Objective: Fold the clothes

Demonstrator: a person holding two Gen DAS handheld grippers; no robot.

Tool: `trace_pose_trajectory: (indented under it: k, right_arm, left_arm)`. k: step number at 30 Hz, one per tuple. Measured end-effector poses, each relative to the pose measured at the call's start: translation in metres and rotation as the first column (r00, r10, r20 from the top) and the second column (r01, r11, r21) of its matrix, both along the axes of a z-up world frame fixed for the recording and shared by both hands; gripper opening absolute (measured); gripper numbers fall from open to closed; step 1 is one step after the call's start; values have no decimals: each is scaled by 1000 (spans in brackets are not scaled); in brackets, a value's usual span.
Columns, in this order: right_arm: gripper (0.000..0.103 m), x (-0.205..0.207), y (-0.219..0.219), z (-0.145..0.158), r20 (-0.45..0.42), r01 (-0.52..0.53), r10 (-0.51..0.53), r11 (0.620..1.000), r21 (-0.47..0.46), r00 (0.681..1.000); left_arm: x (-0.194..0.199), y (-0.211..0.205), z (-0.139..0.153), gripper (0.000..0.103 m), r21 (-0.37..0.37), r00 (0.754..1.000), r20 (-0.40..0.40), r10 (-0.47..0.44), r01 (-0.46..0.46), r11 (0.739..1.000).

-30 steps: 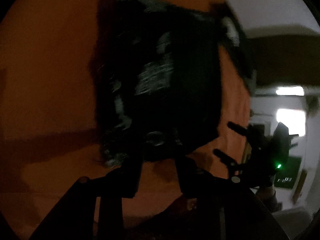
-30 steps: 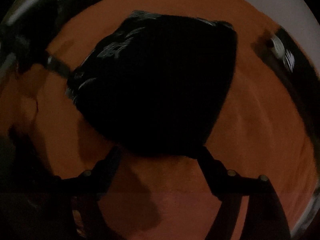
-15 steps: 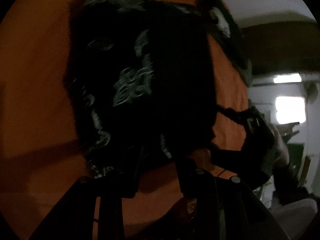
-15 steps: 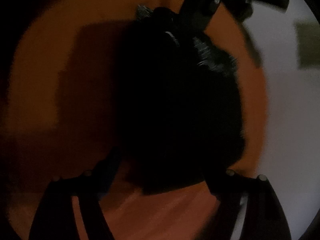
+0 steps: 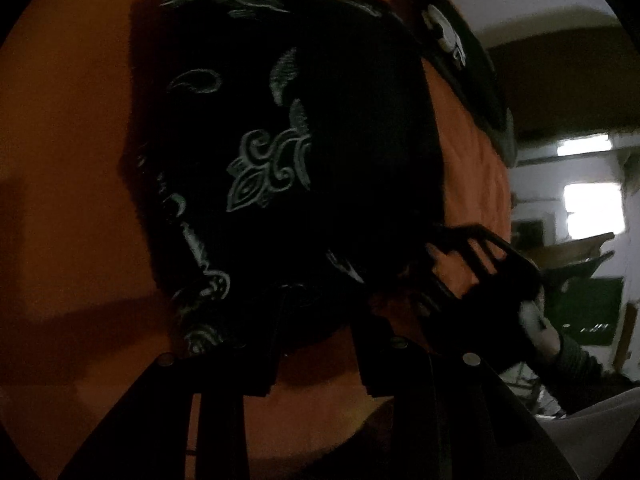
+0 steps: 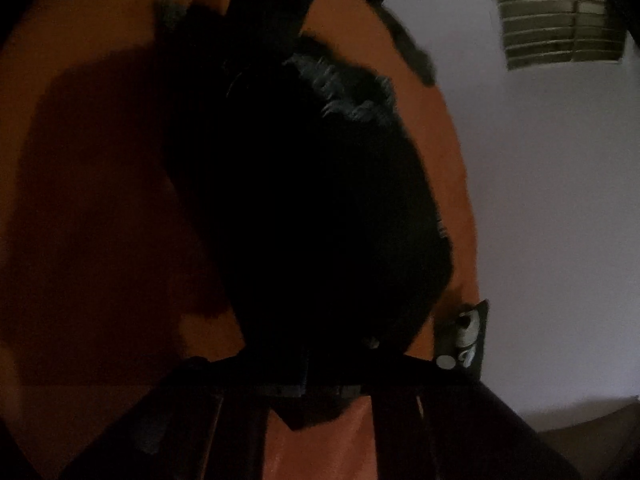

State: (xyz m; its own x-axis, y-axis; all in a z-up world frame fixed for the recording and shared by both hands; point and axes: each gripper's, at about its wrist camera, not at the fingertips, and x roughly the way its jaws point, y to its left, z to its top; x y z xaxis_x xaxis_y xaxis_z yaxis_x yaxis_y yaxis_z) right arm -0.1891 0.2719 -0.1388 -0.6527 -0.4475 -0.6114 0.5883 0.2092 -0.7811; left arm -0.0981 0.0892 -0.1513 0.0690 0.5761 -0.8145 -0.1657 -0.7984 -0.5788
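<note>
On the orange table (image 5: 80,160) lies the black patterned cloth (image 5: 280,152), partly folded, long axis running from near edge to far, plain half toward the right. Left gripper (image 5: 316,320) clamped on its near hem. Right gripper (image 6: 304,376) closing, jaws nearly together on the near-right corner. Risk: the thin bite slips or takes one layer only, skewing the fold.
</note>
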Motion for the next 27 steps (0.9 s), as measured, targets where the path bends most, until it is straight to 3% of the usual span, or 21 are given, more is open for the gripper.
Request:
trace_pose_trajectory:
  k: [5,8,10,12,14,15,17,18,22,24,27]
  right_arm:
    - [8,14,9,-22,-160,-25,16,998,-53,987]
    - [9,28,29,-31,-213,-58,54,998,-17,976]
    - [11,30,36,-19,-134,-52,51,999,-3,990]
    - [23,27,41,7,-11,-37,37,999,2,999]
    - [45,22,44,34,91,-21,22,1000,-13,996]
    - [47,19,45,45,129,-10,14,999,-30,991]
    - [48,12,43,61,123,-3,9,999,-46,992]
    - [48,15,42,60,66,-51,53,998,-40,996]
    - [47,40,36,28,-83,-202,210,974,102,974]
    - [47,41,29,22,-79,-175,184,978,117,980]
    - [47,36,14,43,4,-60,60,997,45,998]
  left_arm:
    - [-5,7,-4,33,4,1000,12,15,-15,1000]
    - [-2,4,-7,33,1,1000,18,11,-11,1000]
    - [0,4,-8,33,-5,1000,22,1,-1,1000]
    - [-1,3,-9,33,3,999,31,8,-8,1000]
    - [-3,1,-8,33,20,999,41,19,-20,1000]
    - [-3,-1,-8,33,25,999,42,25,-26,999]
    - [-4,-5,-7,33,31,999,43,33,-35,999]
    - [-3,-5,-8,33,30,998,45,34,-35,999]
    - [-1,-6,-12,33,24,998,56,39,-41,999]
    - [1,-11,-11,33,22,997,55,58,-60,998]
    - [-1,-29,-7,33,27,992,46,121,-123,992]
